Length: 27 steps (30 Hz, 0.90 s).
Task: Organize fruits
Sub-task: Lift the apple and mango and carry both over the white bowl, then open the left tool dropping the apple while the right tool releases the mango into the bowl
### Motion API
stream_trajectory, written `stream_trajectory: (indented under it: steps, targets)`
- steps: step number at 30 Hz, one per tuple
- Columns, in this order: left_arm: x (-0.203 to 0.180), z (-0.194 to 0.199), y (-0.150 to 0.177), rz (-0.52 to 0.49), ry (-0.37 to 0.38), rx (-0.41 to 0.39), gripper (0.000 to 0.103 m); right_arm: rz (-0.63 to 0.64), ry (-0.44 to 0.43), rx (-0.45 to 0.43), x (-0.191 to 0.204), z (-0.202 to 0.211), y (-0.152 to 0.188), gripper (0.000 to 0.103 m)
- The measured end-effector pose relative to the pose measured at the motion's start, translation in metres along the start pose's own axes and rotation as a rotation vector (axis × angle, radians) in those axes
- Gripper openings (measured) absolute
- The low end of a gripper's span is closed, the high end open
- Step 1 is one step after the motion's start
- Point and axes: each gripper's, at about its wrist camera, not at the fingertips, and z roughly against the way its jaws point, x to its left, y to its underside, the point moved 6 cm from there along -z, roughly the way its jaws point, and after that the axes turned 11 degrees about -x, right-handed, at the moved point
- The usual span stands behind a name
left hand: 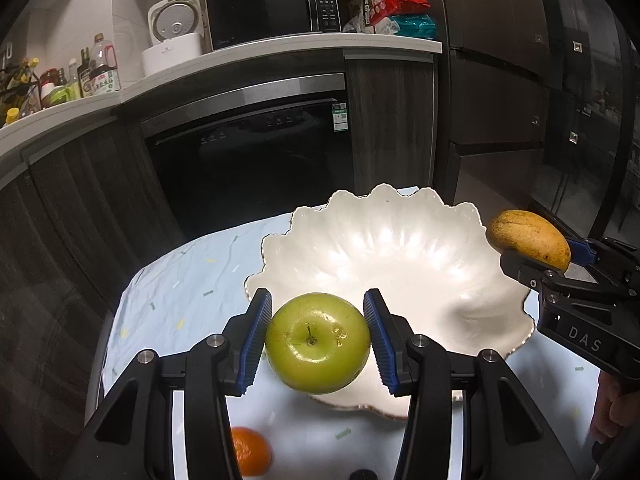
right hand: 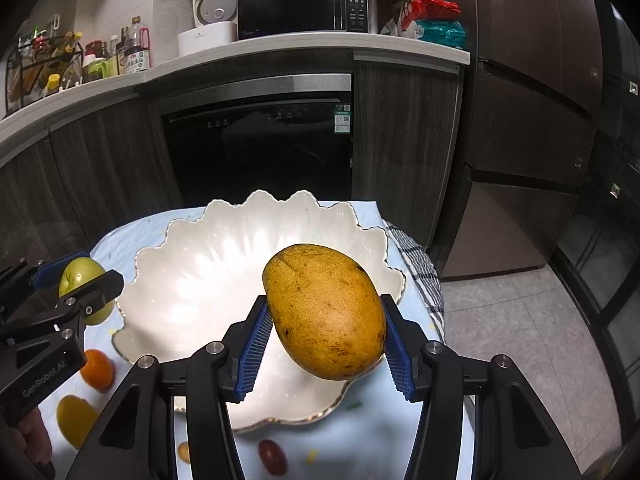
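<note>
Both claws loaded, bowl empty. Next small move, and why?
Probably lower the right claw and release the mango into the white scalloped bowl. The mango already hangs over the empty basin, while the left claw holds the green apple only at the near rim, so it can follow without crowding.

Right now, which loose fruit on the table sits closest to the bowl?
The dark red grape, just below the white scalloped bowl's near rim. The orange and yellow fruit lie farther off, left of the bowl.
</note>
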Motion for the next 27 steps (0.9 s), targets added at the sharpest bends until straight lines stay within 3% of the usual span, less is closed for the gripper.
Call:
stream_trajectory:
  steps: [12, 27]
  targets:
    - [-0.002, -0.034, 0.006, -0.015, 0.022, 0.053, 0.047, 0.023, 0.016, 0.057, -0.003, -0.028, 0.008, 0.054]
    - [-0.006, -0.049, 0.027, -0.006, 0.049, 0.141, 0.048, 0.058, 0.022, 0.146, 0.002, -0.043, 0.025, 0.054]
